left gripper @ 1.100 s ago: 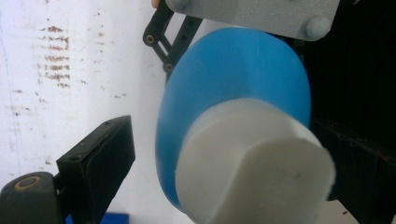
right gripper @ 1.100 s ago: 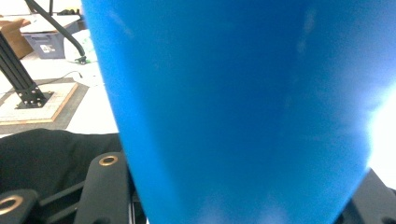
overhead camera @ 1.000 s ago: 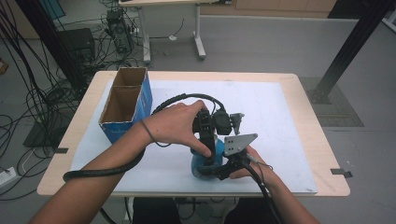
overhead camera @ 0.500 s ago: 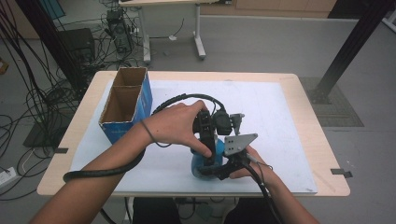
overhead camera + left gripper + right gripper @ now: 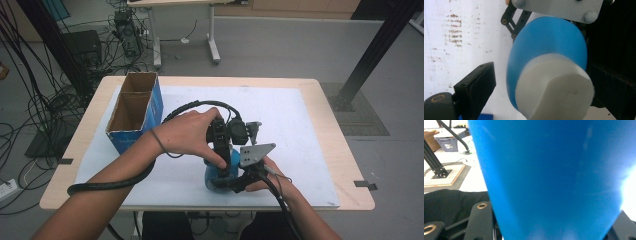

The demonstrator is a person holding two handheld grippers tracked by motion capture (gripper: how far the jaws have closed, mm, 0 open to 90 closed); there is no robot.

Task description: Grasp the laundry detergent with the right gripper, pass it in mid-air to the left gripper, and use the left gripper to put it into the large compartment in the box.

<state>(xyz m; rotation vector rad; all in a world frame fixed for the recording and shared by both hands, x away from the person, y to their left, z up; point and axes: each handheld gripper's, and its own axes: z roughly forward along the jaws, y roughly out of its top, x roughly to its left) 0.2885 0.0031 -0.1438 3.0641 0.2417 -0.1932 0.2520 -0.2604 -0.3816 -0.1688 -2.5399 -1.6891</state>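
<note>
A blue bottle with a white cap lies near the table's front edge. My right gripper, with the grey plate on top, is shut on the bottle's blue body, which spans the space between its jaws. My left gripper points down at the bottle from above. In the left gripper view its jaws stand on either side of the white cap. White mat shows between one finger and the cap, so this gripper is open.
An open blue cardboard box with two compartments stands at the left of the white mat. A thick black cable trails along the left forearm. Cables and table legs crowd the floor behind.
</note>
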